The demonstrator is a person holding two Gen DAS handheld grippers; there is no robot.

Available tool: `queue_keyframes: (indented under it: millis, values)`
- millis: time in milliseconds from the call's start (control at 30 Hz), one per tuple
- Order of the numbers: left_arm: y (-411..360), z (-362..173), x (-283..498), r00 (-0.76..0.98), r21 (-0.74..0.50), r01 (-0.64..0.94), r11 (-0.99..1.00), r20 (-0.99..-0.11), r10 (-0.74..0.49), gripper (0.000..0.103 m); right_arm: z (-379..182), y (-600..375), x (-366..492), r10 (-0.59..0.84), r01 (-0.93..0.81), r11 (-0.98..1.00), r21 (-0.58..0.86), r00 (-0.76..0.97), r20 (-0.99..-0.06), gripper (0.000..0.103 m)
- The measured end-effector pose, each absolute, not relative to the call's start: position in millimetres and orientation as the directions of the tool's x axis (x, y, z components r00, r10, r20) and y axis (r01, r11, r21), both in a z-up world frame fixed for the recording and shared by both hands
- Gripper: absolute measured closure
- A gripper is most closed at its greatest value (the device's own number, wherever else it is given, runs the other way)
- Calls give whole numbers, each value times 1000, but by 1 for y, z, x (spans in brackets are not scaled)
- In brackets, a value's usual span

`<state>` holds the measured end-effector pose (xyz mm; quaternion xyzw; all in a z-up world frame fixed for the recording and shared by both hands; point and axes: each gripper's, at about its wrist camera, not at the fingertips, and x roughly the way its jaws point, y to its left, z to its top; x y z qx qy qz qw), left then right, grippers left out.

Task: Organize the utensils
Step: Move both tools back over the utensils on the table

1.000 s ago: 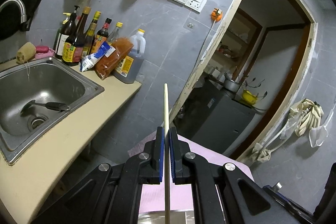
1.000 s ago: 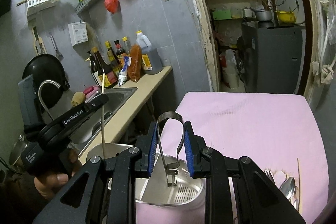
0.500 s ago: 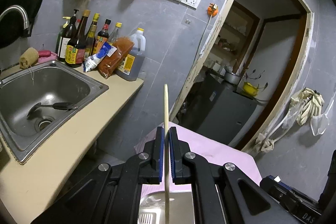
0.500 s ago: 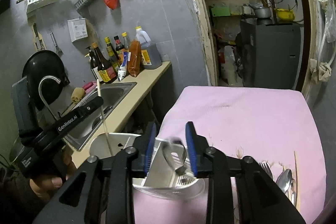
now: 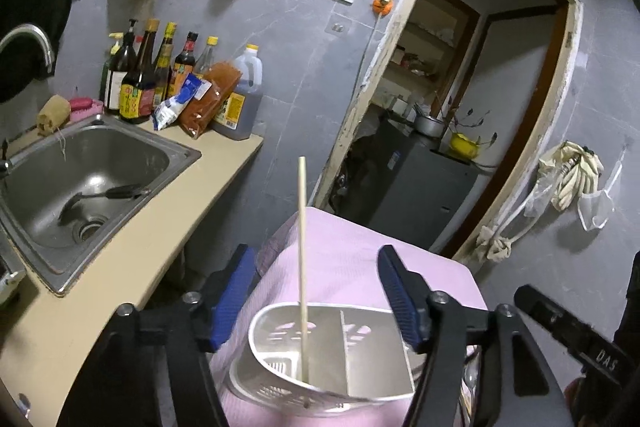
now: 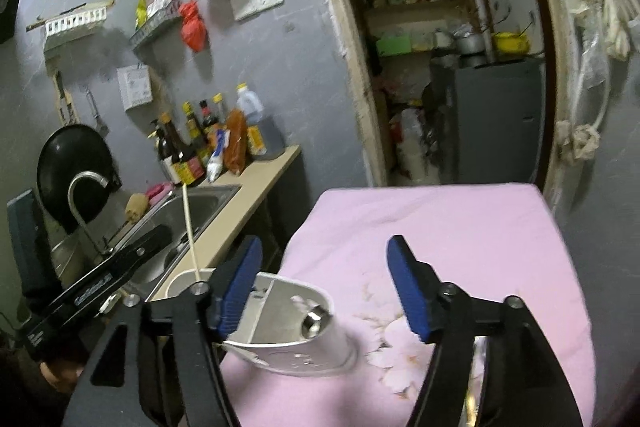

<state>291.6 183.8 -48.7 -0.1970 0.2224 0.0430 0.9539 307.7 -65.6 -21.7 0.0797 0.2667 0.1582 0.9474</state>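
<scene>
left wrist view:
my left tool [image 5: 316, 297]: blue pads spread wide, they've just been opening, nothing pinched between them
chopstick [image 5: 302, 251]: pale wooden stick, free of my pads, standing nearly upright with its low end down in the left compartment of the holder
utensil holder [image 5: 320, 359]: white plastic, divider down the middle, slotted floor, sitting on the pink cloth [image 5: 352, 259] right under my tool
sink [image 5: 80, 179]: steel basin off to the left in the beige tabletop, a dark ladle [image 5: 104, 195] lying in it
bottles [image 5: 160, 75]: sauce bottles and an oil jug lined up against the grey tile wall behind the sink

right wrist view:
my right tool [image 6: 324, 287]: jaws wide too, just been opening, pads touching nothing
utensil holder [image 6: 296, 339]: just below my left pad on the pink cloth, something shiny and metal [image 6: 314, 321] sitting inside the near compartment, can't tell exactly what it is
chopstick [image 6: 190, 231]: sticking up out of the holder's far side, leaning slightly left
left tool [image 6: 108, 279]: black body coming in from the left edge, close beside the chopstick; the picture's a bit blurry
doorway: open behind the tabletop, grey cabinet [image 6: 496, 119] with pots on top
</scene>
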Motion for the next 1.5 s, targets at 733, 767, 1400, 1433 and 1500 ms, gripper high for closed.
queue_keyframes:
  millis: [733, 767, 1400, 1433, 1500]
  values:
    - [53, -10, 267, 937, -179, -5, 984, -344, -57, 4, 20, -192, 258, 51, -28, 997, 69, 933, -356, 3]
    - [47, -10, 266, 938, -174, 0, 985, -342, -60, 4, 19, -200, 257, 42, -21, 998, 61, 932, -361, 3]
    - [-49, -88, 286, 870, -153, 21, 988, -484, -93, 4, -96, -292, 303, 89, -35, 994, 100, 785, -613, 3]
    - [-51, -92, 289, 865, -151, 17, 988, -493, -90, 4, -106, -292, 307, 102, -44, 993, 107, 774, -625, 3]
    - [-52, -104, 296, 856, -151, 5, 988, -511, -82, 4, -121, -291, 313, 124, -57, 991, 123, 759, -640, 3]
